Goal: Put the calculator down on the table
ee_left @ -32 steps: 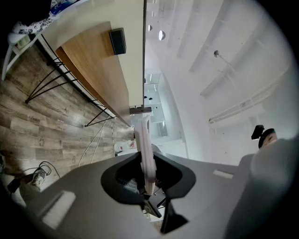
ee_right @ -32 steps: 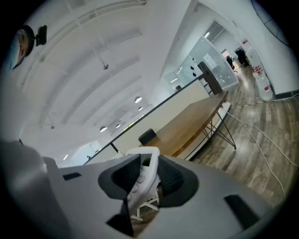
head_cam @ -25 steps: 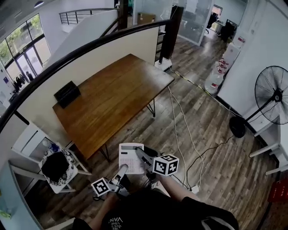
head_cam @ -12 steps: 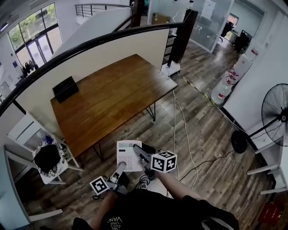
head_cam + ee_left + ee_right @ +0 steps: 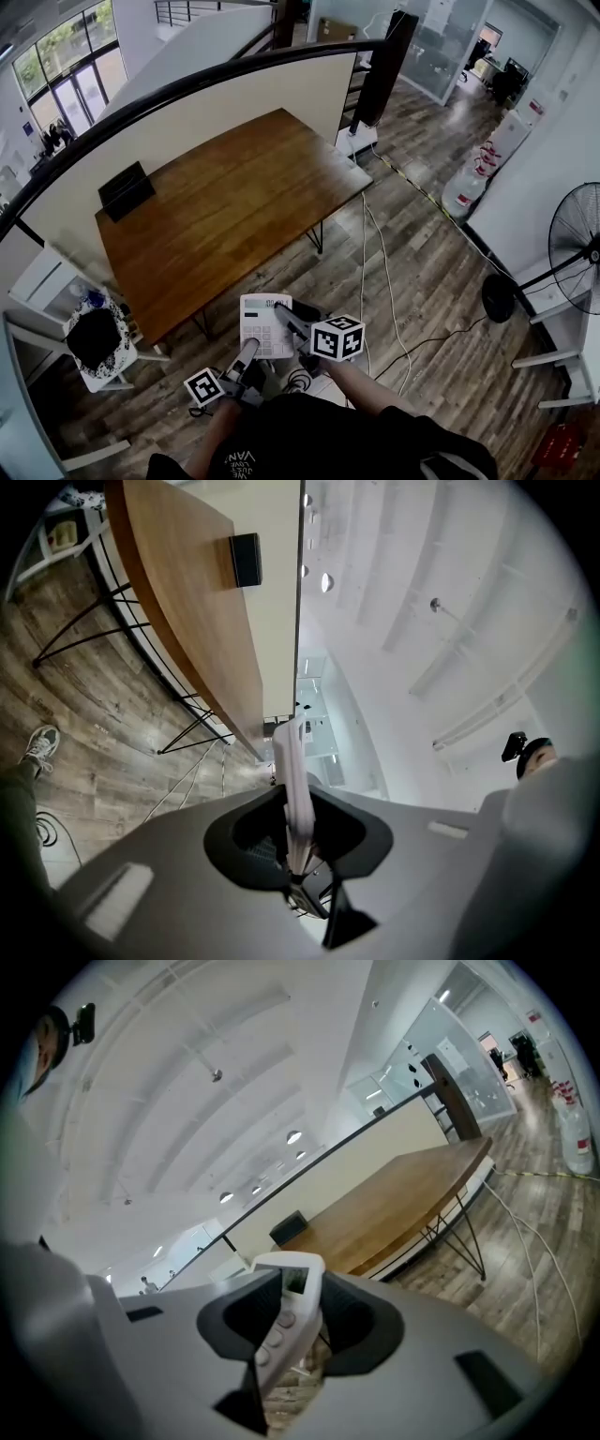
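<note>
A white calculator (image 5: 264, 323) hangs over the wooden floor, just short of the near edge of the long wooden table (image 5: 225, 202). My left gripper (image 5: 251, 349) is shut on its near edge. My right gripper (image 5: 283, 322) is shut on its right side. In the left gripper view the calculator (image 5: 294, 785) shows edge-on between the jaws of the left gripper (image 5: 298, 841), with the table (image 5: 187, 602) ahead. In the right gripper view the calculator's keys and display (image 5: 289, 1307) sit between the jaws of the right gripper (image 5: 286, 1326), facing the table (image 5: 394, 1208).
A black box (image 5: 122, 190) lies at the table's far left end. A white chair with a black bundle (image 5: 94, 337) stands left of me. Cables (image 5: 384, 272) run across the floor on the right. A standing fan (image 5: 574, 246) and water bottles (image 5: 466, 192) are further right.
Both grippers have carried the calculator a little closer to the table's near edge. Their hold on it is unchanged.
</note>
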The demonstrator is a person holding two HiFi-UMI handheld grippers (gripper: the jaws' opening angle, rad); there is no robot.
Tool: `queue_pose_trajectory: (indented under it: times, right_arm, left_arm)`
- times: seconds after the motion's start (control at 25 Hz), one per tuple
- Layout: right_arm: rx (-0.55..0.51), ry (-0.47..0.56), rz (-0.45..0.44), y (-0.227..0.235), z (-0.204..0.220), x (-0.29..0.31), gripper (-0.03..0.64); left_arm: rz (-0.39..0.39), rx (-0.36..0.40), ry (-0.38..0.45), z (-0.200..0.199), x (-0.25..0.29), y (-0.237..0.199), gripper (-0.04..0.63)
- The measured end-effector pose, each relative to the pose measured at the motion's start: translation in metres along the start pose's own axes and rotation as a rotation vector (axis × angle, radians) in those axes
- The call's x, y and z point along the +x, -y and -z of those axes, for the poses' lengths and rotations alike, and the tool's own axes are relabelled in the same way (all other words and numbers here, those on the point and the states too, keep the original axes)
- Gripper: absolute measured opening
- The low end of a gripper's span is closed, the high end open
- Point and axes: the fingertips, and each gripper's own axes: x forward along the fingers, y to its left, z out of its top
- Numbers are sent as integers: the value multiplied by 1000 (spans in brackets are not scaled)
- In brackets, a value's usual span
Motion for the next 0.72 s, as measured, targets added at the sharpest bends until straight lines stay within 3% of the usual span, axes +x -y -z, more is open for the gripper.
queue_pose_trajectory:
  times: [0.32,0.72]
  right_arm:
    - [14,11,38,39,-49,56,112]
    - [22,21,50,63,-99,145,112]
  left_arm:
    - [-5,2,-71,-65,60,-11,67]
    - [14,-5,-85,-160,108,-23,67]
